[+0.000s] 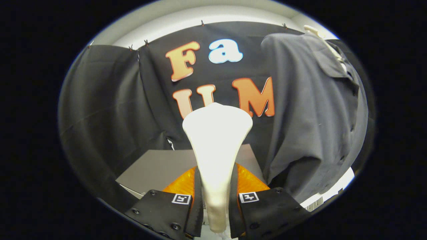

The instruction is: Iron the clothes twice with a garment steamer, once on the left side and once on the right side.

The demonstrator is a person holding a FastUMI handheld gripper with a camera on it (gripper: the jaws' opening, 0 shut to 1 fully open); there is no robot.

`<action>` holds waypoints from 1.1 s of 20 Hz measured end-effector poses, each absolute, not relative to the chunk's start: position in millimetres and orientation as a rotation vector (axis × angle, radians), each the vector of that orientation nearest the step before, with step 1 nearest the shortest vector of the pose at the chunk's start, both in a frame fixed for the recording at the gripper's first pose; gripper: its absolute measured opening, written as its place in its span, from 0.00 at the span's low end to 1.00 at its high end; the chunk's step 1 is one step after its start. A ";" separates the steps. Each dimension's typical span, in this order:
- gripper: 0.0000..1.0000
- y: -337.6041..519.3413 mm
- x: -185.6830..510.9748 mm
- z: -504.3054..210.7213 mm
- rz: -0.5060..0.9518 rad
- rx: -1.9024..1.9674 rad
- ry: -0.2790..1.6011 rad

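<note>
A white garment steamer stands upright between my fingers, its narrow handle pinched low down and its wide head rising ahead of them. My gripper is shut on that handle, both fingers pressing its sides. A dark grey button shirt hangs on a pale hanger to the right of the steamer, its front with buttons facing further right. The steamer head is apart from the shirt, left of its near edge.
A grey tabletop lies below and beyond the fingers. Black cloth walls close in the left and back. A white ledge shows under the shirt's hem at the right.
</note>
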State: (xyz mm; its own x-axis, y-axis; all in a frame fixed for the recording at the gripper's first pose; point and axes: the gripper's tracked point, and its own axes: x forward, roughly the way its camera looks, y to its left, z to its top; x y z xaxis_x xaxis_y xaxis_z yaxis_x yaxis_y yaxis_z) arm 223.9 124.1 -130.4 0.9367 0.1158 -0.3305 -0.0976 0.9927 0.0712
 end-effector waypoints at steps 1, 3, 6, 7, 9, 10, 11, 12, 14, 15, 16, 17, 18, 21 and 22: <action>0.39 115.2 211.3 -118.3 0.101 0.046 0.310; 0.39 98.0 188.2 -92.1 0.091 0.037 0.249; 0.39 61.6 159.7 -63.3 0.053 0.031 0.175; 0.39 48.1 151.7 -58.7 0.035 0.022 0.162; 0.39 19.1 137.4 -44.1 -0.005 0.020 0.125; 0.39 5.5 132.4 -38.1 -0.028 0.016 0.113; 0.39 -9.3 128.1 -33.2 -0.047 0.007 0.104; 0.39 -21.7 124.6 -28.9 -0.063 0.003 0.089; 0.39 -44.3 121.6 -23.3 -0.090 -0.003 0.077; 0.39 -53.7 123.7 -21.3 -0.098 -0.006 0.070; 0.39 -62.7 127.8 -20.7 -0.104 -0.005 0.069; 0.39 -71.5 132.4 -20.9 -0.108 -0.003 0.073; 0.39 -79.6 138.6 -20.2 -0.108 0.000 0.070; 0.39 -99.0 158.9 -21.6 -0.105 -0.006 0.076; 0.39 -104.5 165.8 -21.1 -0.103 -0.009 0.073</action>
